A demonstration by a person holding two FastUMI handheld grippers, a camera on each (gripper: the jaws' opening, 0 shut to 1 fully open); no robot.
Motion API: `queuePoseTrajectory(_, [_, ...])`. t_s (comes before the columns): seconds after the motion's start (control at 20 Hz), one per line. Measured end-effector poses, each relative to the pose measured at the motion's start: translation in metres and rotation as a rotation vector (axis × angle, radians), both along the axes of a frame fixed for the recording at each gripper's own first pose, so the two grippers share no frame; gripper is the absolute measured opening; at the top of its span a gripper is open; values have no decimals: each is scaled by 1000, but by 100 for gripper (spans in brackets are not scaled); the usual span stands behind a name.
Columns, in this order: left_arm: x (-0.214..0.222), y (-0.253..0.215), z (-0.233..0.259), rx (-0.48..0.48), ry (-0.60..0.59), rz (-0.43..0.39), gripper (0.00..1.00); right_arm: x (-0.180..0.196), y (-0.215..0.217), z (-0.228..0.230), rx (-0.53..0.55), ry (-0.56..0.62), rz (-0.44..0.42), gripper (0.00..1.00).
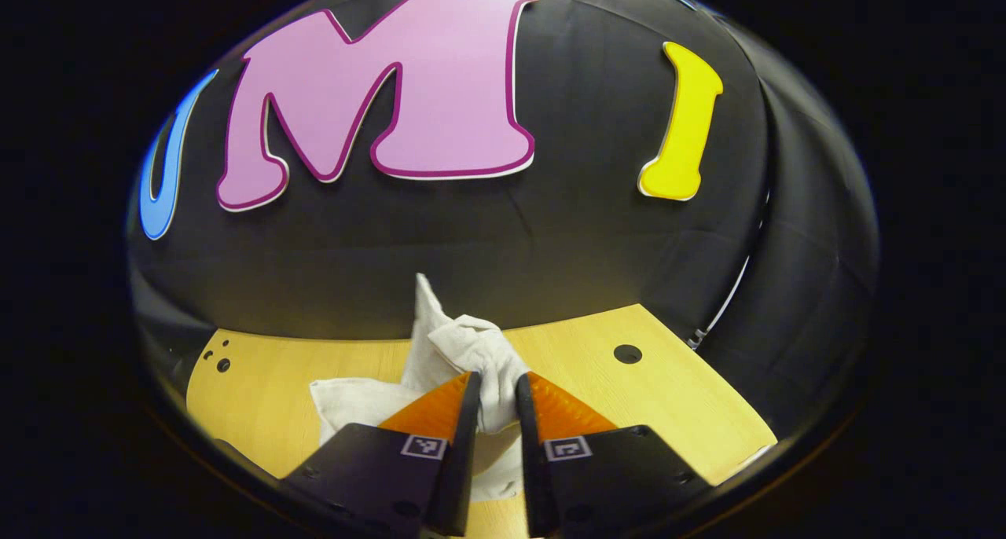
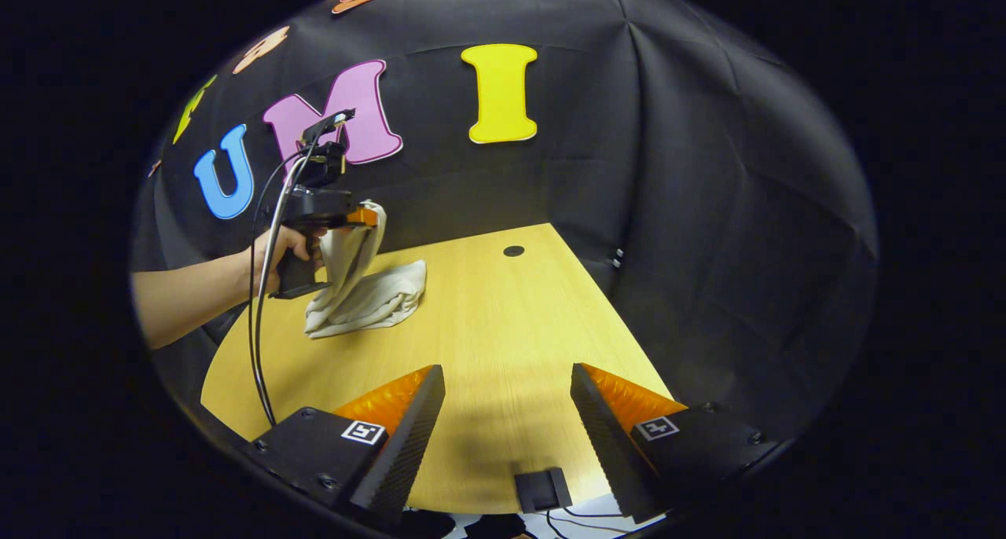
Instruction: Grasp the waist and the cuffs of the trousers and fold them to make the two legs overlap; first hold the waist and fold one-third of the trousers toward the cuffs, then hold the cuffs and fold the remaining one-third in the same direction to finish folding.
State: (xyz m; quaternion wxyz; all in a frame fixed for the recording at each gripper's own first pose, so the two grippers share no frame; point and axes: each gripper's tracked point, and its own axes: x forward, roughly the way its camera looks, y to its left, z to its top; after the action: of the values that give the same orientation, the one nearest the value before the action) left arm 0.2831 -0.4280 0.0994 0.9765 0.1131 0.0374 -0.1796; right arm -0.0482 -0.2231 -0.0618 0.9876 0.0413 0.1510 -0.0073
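Note:
The off-white trousers are bunched up, and my left gripper is shut on a fold of the cloth, lifting it off the wooden table. In the right gripper view the same left gripper, held by a person's hand, hangs above the table's far left with the trousers draping down from it to a heap on the tabletop. My right gripper stands open over the near middle of the table, well apart from the cloth, nothing between its fingers.
A round cable hole sits in the table near its far edge. A cable trails from the left gripper down past the table's left side. A small dark block and wires lie at the near edge.

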Motion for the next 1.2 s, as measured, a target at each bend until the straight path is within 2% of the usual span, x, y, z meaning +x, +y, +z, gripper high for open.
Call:
queuePoseTrajectory(0.1, [-12, -2, 1, -38, 3, -25, 50, -1, 6, 2, 12, -2, 14, 99])
queuePoseTrajectory(0.2, [-29, 12, 13, -60, -35, -31, 77, 1, 10, 7, 22, -15, 21, 99])
queuePoseTrajectory(0.25, [-39, 22, 21, -65, -61, -25, 93, 1, 12, 11, 21, -25, 22, 99])
queuePoseTrajectory(0.3, [-50, 34, 28, -72, -86, -15, 97, 1, 13, 15, 19, -37, 23, 99])
queuePoseTrajectory(0.5, [-116, 96, 45, -139, -139, 21, 98, 2, 29, 36, 3, -94, 29, 99])
queuePoseTrajectory(0.65, [-171, 155, 44, -201, -149, 58, 97, -13, 49, 47, -6, -128, 40, 99])
queuePoseTrajectory(0.8, [-225, 220, 31, -240, -151, 125, 96, -34, 72, 55, -31, -149, 49, 99])
queuePoseTrajectory(0.9, [-257, 271, 25, -255, -196, 216, 96, -51, 83, 61, -45, -187, 32, 99])
queuePoseTrajectory(0.95, [-272, 293, 21, -270, -214, 258, 96, -59, 90, 59, -47, -202, 29, 99])
queuePoseTrajectory(1.05, [-304, 320, 5, -288, -221, 284, 96, -79, 105, 45, -75, -193, 46, 99])
queuePoseTrajectory(1.2, [-336, 350, -28, -240, -209, 295, 96, -112, 120, 21, -100, -177, 57, 99])
